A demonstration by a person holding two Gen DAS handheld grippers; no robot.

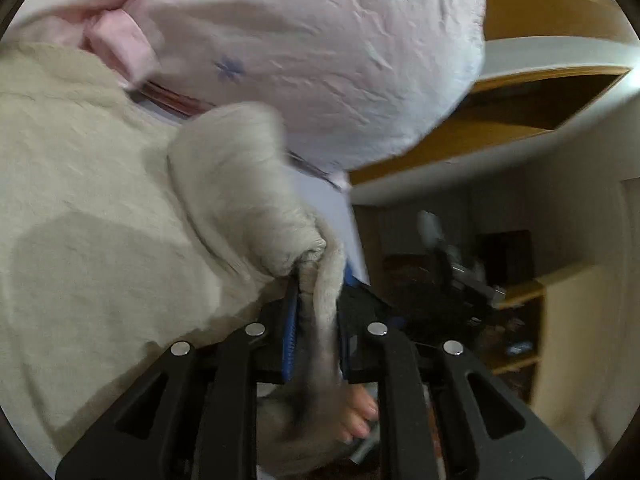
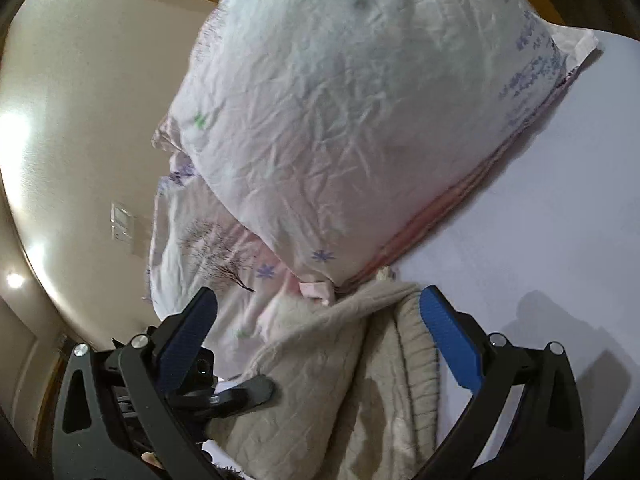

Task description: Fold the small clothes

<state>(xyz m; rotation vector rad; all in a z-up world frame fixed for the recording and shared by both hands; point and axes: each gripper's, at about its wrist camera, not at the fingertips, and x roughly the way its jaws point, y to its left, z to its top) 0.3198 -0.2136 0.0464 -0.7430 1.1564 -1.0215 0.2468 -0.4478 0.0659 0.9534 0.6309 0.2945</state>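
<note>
A beige knitted sweater [image 1: 92,208] lies on the white bed sheet, and it also shows in the right wrist view [image 2: 340,380]. My left gripper [image 1: 316,320] is shut on the cuff end of one sleeve [image 1: 240,184], which bunches up in front of the blue pads. Some beige fabric hangs down between the jaws. My right gripper [image 2: 320,328] is open, its blue pads [image 2: 448,340] standing either side of the sweater's ribbed edge and not touching it. The left gripper's body [image 2: 208,384] shows at the right wrist view's lower left.
A large pink-white floral pillow [image 2: 360,112] lies just beyond the sweater, also in the left wrist view [image 1: 320,48]. White sheet [image 2: 540,220] stretches to the right. A wooden headboard [image 1: 540,12], shelves with clutter [image 1: 480,288] and a bare foot [image 1: 360,412] show at the right.
</note>
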